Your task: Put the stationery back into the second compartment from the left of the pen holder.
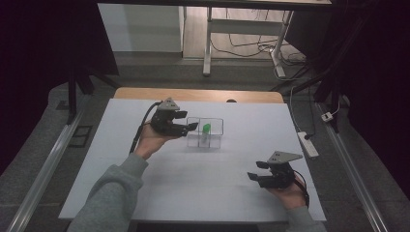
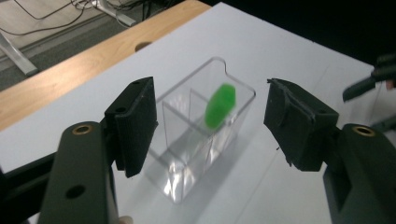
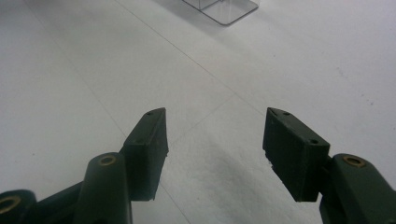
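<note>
A clear plastic box (image 1: 215, 123) (image 2: 187, 158) with a divider stands on the white table top (image 1: 203, 179), left of centre and towards the back. A small green piece (image 1: 206, 128) (image 2: 220, 105), blurred, is inside the compartment farther from my left gripper. My left gripper (image 1: 189, 121) (image 2: 210, 107) hovers just left of the box, pointing at it, jaws open and nothing between the pads. My right gripper (image 1: 255, 170) (image 3: 215, 135) rests low at the front right, open over bare table; the box's corner (image 3: 224, 9) lies far ahead of it.
A wooden strip (image 1: 198, 94) with a small hole (image 2: 142, 46) borders the white top at the back. A power strip (image 1: 308, 144) lies on the floor to the right. Metal rails (image 1: 48, 164) run along both sides, and desk legs (image 1: 208, 48) stand behind.
</note>
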The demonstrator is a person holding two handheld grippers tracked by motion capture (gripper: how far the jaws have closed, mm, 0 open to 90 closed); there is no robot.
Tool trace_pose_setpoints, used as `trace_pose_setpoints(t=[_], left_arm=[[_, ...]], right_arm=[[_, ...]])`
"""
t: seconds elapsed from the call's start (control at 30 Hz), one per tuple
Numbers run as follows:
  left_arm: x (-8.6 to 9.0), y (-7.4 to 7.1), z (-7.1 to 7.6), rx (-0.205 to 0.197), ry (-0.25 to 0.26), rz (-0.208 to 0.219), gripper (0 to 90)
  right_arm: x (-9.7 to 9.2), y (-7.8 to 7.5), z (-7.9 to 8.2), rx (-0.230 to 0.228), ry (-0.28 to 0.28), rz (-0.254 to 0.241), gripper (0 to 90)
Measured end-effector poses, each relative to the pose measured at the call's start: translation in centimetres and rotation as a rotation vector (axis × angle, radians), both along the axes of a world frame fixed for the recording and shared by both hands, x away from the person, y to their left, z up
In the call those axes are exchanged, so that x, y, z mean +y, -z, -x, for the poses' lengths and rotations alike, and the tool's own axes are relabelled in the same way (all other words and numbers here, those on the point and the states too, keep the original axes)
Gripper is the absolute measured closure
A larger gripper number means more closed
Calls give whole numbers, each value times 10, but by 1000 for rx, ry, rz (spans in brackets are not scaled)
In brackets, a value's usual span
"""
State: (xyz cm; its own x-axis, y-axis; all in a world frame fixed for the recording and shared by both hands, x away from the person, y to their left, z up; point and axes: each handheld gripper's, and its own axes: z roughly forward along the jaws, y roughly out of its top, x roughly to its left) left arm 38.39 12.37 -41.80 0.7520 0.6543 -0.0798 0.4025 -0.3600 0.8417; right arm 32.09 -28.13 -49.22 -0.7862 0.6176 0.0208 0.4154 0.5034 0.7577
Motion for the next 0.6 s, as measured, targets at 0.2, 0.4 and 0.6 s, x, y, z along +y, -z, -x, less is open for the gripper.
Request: trace_pose_setpoints(t=[0.2, 0.4, 0.6], left_arm=[[27, 22, 29, 11, 1, -34, 338], [48, 43, 59, 26, 5, -58, 343], [70, 60, 83, 39, -23, -58, 348]], right_arm=[[-4, 1, 0, 3, 14, -1, 397], [-7, 2, 0, 7, 24, -8, 391], [-10, 2, -1, 6, 31, 2, 389]])
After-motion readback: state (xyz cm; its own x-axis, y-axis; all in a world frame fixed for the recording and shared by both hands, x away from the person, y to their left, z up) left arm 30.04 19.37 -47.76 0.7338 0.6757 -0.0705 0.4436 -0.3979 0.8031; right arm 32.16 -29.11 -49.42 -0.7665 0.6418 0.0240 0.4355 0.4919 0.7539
